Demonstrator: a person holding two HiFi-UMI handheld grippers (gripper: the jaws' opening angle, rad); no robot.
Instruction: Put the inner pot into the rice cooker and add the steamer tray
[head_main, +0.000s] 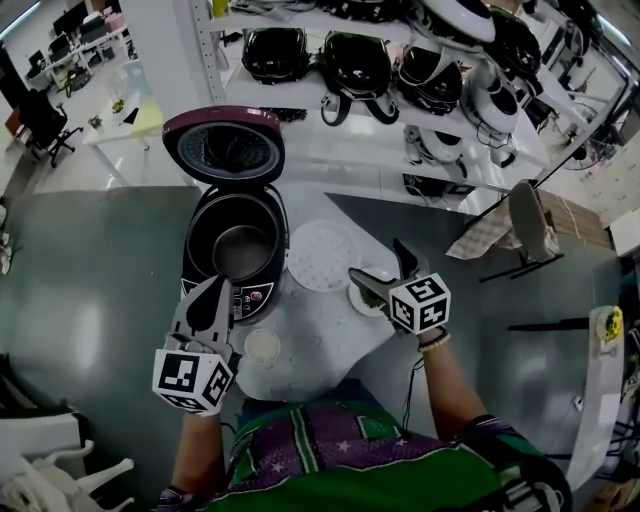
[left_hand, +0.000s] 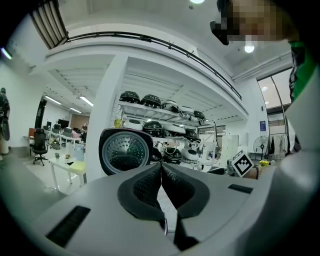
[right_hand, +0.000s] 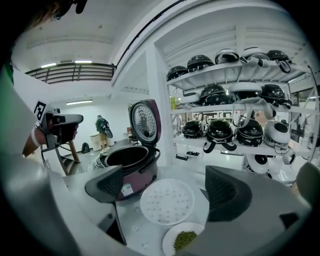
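The maroon rice cooker (head_main: 235, 240) stands on the round white table with its lid (head_main: 224, 146) up; the metal inner pot (head_main: 243, 250) sits inside it. Flat on the table just right of the cooker lies the white perforated steamer tray (head_main: 322, 256). My left gripper (head_main: 214, 292) is shut and empty, hovering over the cooker's front panel. My right gripper (head_main: 385, 272) is open and empty, above the table right of the tray. In the right gripper view the tray (right_hand: 167, 201) lies between and below the open jaws (right_hand: 166, 187), with the cooker (right_hand: 131, 167) to the left. The left gripper view shows shut jaws (left_hand: 161, 172) facing the lid (left_hand: 125, 151).
A small plate of green beans (head_main: 372, 292) sits under the right gripper, seen also as the plate (right_hand: 183, 240) near the table's front. A small white bowl (head_main: 262, 346) stands near the table's edge. Shelves of other cookers (head_main: 400, 70) run behind the table. A fan (head_main: 528, 225) stands at right.
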